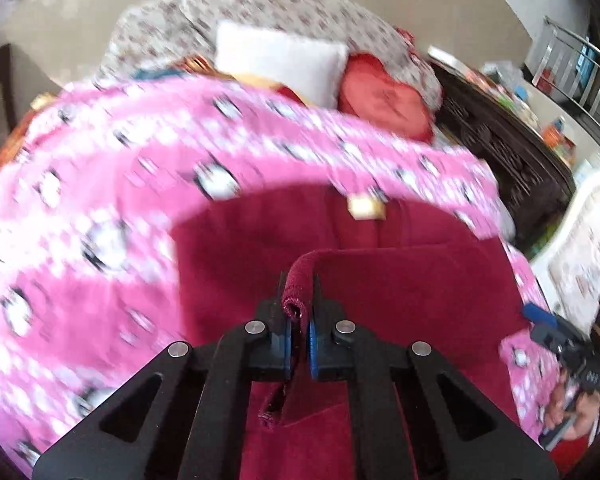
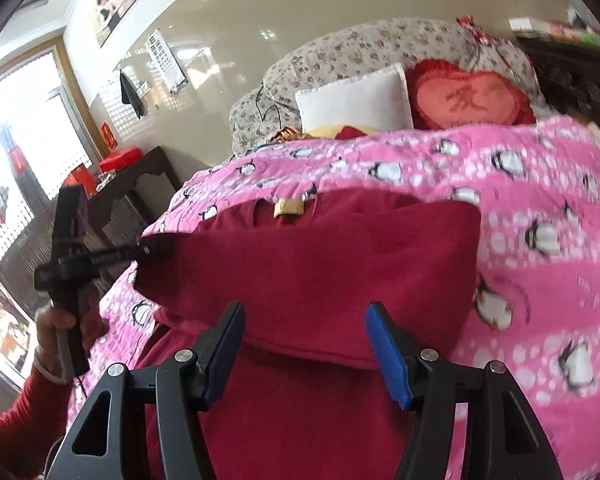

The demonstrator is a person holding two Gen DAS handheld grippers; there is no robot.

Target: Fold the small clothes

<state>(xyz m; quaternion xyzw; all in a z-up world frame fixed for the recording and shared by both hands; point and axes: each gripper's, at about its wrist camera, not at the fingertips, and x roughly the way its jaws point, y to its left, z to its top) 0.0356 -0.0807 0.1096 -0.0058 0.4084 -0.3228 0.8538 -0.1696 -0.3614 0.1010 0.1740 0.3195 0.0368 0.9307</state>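
Pinching a rolled hem, the left gripper [image 1: 300, 304] has its jaws pressed onto the near edge of the maroon garment [image 2: 319, 264], lifted so the cloth can fold over. It lies on the pink penguin blanket [image 2: 539, 200], tag [image 2: 288, 209] at the far side. Spread wide and empty, the right gripper [image 2: 305, 350] hovers over the near fold. Blanket lies open right and far; pillows [image 2: 355, 98] sit well beyond.

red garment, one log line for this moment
left hand-held gripper: shut on red garment edge | right hand-held gripper: open | quilt: underneath
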